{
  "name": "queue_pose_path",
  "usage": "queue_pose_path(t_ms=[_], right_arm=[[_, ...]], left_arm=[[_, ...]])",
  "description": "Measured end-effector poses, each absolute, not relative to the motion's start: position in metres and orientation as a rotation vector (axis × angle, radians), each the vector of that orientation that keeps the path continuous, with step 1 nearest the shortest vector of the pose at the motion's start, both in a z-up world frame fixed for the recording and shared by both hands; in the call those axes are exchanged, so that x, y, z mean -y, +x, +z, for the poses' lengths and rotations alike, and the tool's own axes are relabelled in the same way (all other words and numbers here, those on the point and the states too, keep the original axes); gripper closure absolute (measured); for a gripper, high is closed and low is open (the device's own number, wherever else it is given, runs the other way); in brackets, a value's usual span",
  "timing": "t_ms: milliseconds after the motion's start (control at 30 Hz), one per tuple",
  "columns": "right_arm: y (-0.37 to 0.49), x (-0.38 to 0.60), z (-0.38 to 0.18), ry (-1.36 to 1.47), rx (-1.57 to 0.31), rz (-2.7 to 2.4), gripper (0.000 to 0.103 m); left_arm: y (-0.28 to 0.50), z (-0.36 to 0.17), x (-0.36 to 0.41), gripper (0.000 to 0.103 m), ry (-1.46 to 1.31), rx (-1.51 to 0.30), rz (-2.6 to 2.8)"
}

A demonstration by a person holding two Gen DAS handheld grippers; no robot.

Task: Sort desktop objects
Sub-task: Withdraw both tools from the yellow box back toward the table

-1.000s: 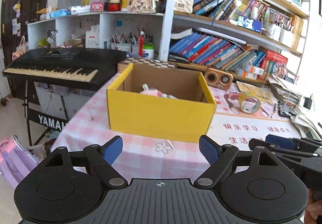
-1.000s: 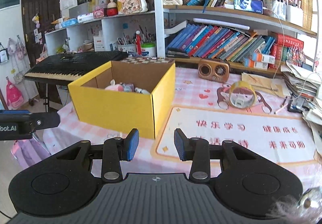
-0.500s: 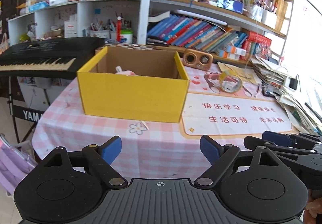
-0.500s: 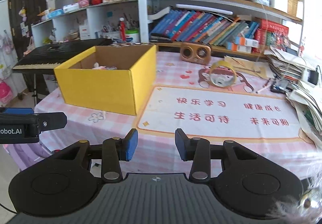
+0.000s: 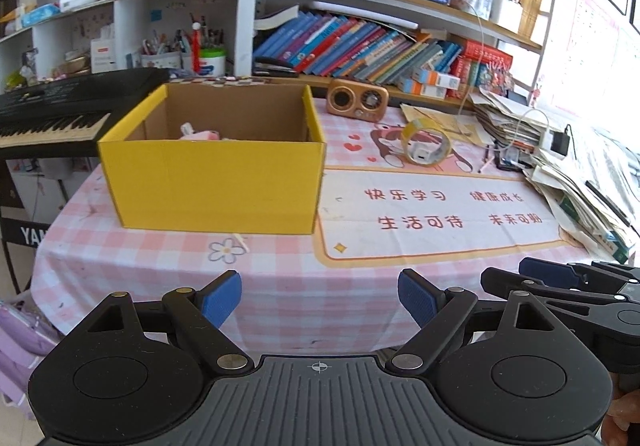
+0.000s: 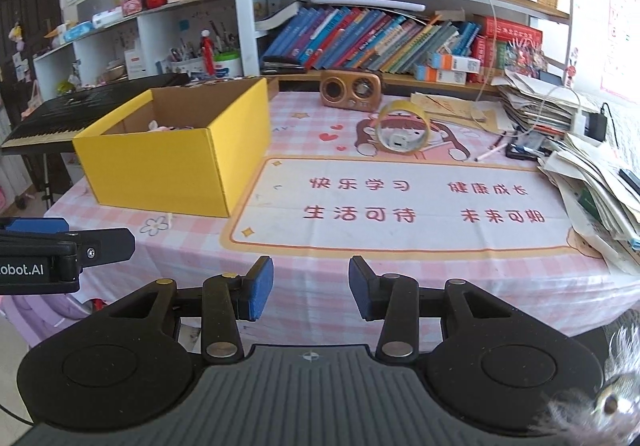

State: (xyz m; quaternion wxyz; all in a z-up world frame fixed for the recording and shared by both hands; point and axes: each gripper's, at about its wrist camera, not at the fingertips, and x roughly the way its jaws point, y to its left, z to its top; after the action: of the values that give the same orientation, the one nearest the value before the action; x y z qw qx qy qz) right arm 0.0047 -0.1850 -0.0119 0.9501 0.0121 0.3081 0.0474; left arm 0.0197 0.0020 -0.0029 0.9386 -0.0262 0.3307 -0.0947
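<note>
Since a second earlier both grippers had drawn back from the table [image 5: 280, 278], so the box [image 5: 216, 181] looked smaller and more of the checked cloth and the mat [image 6: 400, 201] showed ahead of them.

The left gripper [image 5: 320, 296] hung off the table's near edge with its jaws spread wide, nothing between the blue pads [image 5: 222, 298] and nothing touching them. The right gripper [image 6: 310, 288] was beside it, also short of the table edge; its jaws stood narrow, a modest gap between them, empty and touching nothing. In the left view the right gripper's fingers showed at the lower right; in the right view the left gripper reached in from the left edge.

The yellow box stood open on the left part of the table, a pink item [image 5: 198, 134] lying inside. The tape roll [image 6: 404, 127] stood on edge at the far side of the mat, well apart from both grippers, with a small wooden radio [image 6: 350, 90] behind it and a paper pile [image 6: 592, 173] at the right.
</note>
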Motion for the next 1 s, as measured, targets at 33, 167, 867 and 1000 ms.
queue_pose_path(t_ms=[33, 167, 867, 1000], right_arm=[[0.005, 0.188, -0.012, 0.027, -0.629, 0.090, 0.062], [0.009, 0.201, -0.014, 0.042, -0.643, 0.061, 0.062], [0.030, 0.251, -0.022, 0.071, -0.690, -0.041, 0.061], [0.035, 0.258, -0.023, 0.072, -0.696, -0.057, 0.061]], left_arm=[[0.021, -0.003, 0.001, 0.015, -0.051, -0.678, -0.200], [0.027, -0.005, 0.015, 0.015, -0.034, -0.690, -0.231], [0.063, -0.014, 0.064, 0.015, -0.005, -0.729, -0.327], [0.069, -0.016, 0.071, 0.015, -0.004, -0.734, -0.343]])
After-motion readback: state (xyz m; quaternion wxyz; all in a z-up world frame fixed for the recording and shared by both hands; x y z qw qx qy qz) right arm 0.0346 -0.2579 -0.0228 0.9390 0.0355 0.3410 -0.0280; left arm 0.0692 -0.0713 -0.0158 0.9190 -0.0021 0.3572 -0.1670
